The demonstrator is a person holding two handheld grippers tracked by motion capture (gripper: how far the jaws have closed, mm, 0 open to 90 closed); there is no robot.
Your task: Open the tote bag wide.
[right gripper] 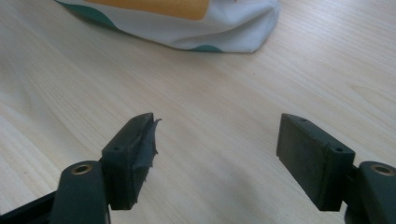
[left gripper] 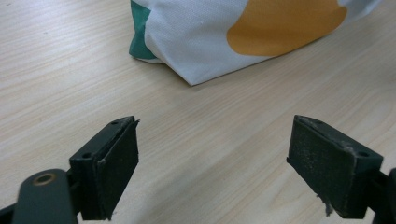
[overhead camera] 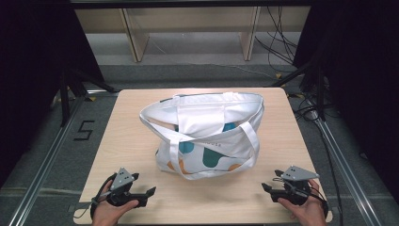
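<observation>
1. The bag [overhead camera: 207, 136] is one soft white cloth tote with rounded teal and orange patches. It slumps, its mouth open upward, and two long white straps [overhead camera: 176, 136] fall loosely over it.
2. The table [overhead camera: 131, 136] is one rectangle of pale wood with fine straight grain and a smooth matte surface.
3. There are two grippers, both black and hard, each with a grey three-cornered plate on top, and each is held in one hand at the near edge of the table.
4. The left gripper [overhead camera: 148, 195] is released: in its own view the two jaws stand wide apart with bare wood between them. Each jaw carries a flat dark pad [left gripper: 116, 170] with a rough, slightly frayed edge.
5. The right gripper [overhead camera: 268, 188] is also released, with its jaws wide apart over bare wood. The edge of one pad [right gripper: 144, 156] is torn.
6. The bag lies ahead of both grippers, between them and a little beyond, and it touches neither. In the left gripper view its folded bottom corner [left gripper: 191, 79] lies ahead of the jaws, near but apart. In the right gripper view its rounded bottom edge [right gripper: 224, 44] lies farther ahead of the jaws.
</observation>
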